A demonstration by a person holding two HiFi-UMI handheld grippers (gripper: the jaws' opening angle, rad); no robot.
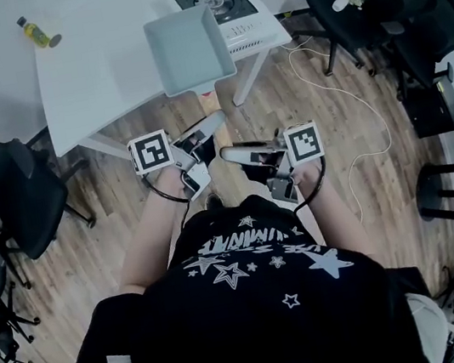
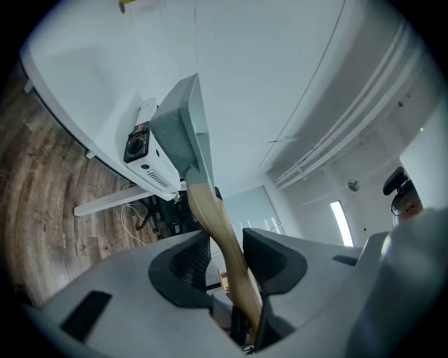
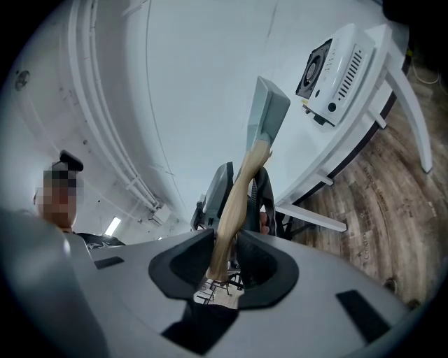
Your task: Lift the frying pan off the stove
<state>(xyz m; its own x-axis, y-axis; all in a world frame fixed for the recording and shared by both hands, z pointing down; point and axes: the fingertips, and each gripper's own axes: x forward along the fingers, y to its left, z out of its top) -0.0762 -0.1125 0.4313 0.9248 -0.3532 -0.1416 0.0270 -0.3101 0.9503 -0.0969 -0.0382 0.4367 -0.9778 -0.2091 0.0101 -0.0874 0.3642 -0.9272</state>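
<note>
Here, in the head view, the pan point(image 1: 188, 49) hangs in the upper middle of the frame, over the edge of the table point(image 1: 103, 59) and just below the stove point(image 1: 218, 1). Its long axis runs up the picture, with the bowl end pointing away from the person. The square grey bowl is empty. The left gripper point(image 1: 209, 125) and right gripper point(image 1: 235, 154) meet beneath it. In the left gripper view, the handle point(image 2: 220, 238) rises from the clenched jaws to the pan point(image 2: 178, 122) at upper left, clear of the stove point(image 2: 143, 150). In the right gripper view, the jaws likewise clamp the handle point(image 3: 234, 203). The pan point(image 3: 266, 112) stands above centre, well apart from the stove point(image 3: 336, 66) at upper right.
</note>
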